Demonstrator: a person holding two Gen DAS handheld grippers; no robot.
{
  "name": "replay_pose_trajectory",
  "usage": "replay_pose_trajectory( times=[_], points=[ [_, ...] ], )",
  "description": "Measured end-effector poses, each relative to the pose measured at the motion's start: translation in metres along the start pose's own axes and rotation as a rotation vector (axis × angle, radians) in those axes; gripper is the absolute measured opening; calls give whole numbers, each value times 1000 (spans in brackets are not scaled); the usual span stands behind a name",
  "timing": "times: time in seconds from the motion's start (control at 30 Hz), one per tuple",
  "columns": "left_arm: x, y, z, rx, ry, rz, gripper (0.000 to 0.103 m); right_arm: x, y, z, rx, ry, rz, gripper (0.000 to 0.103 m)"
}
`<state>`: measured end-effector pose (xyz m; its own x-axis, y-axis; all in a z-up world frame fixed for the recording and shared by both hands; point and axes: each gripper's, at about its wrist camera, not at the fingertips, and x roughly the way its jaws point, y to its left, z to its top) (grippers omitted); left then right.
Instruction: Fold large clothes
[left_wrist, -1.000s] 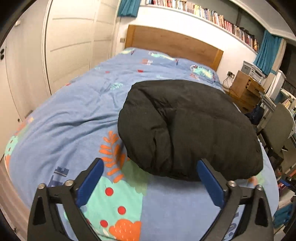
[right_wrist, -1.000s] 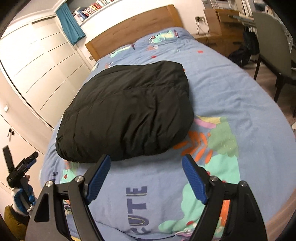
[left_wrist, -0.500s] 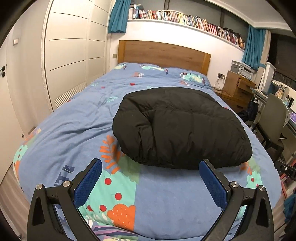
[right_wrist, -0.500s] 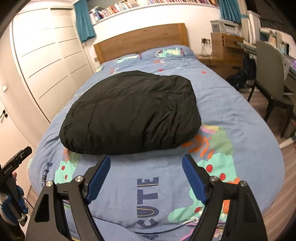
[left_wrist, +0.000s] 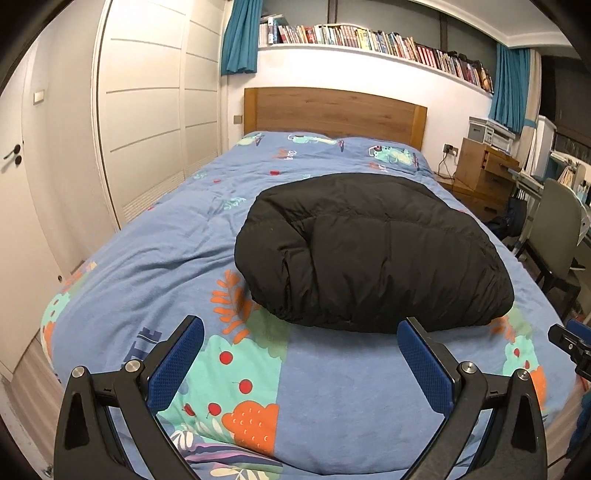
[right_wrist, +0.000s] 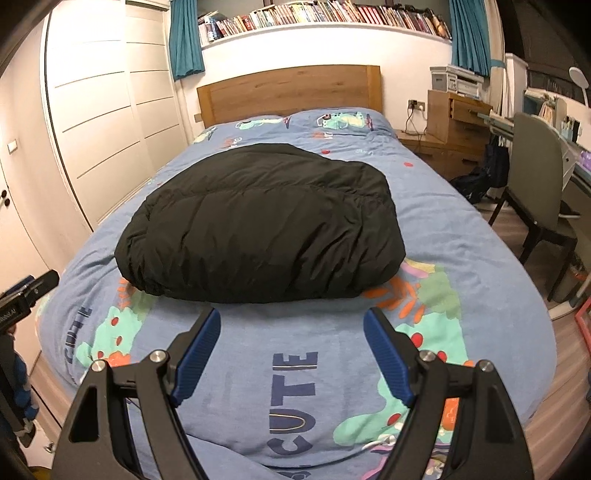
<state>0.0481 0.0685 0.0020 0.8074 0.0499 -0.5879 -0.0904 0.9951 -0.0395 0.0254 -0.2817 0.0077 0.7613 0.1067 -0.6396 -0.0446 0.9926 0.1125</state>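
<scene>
Both hand-held grippers released, empty: left (left_wrist: 300, 352), right (right_wrist: 291, 341), clear of bed (right_wrist: 461, 229). Jacket (left_wrist: 373, 251) folded, mid-bed, puffy bundle. Risk: padding springs back, top layer slides, fold opens; slick shell likely slips from shallow pinch.

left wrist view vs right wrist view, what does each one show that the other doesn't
Only the left wrist view shows the rolled side fold of the black jacket and the door handle.

Only the right wrist view shows the word CUTE whole on the bed cover, and the white lamp.

Both show the folded jacket lying on the bed, the wooden headboard, the bookshelf, and an open, empty gripper: left, right.
</scene>
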Motion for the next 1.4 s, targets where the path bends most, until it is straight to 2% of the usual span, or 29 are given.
replay_pose_trajectory(
  times=[0.33,1.1,1.4],
  points=[
    [-5,-16,-7,55,-9,-2,102,-5,0,-8,-27,-16,-50,79],
    [-1,-19,-17,49,31,-33,102,-9,-7,-16,-26,-26,-87,79],
    [-1,-19,-20,46,34,-23,102,-13,-9,-16,-28,-33,-103,79]
  ],
)
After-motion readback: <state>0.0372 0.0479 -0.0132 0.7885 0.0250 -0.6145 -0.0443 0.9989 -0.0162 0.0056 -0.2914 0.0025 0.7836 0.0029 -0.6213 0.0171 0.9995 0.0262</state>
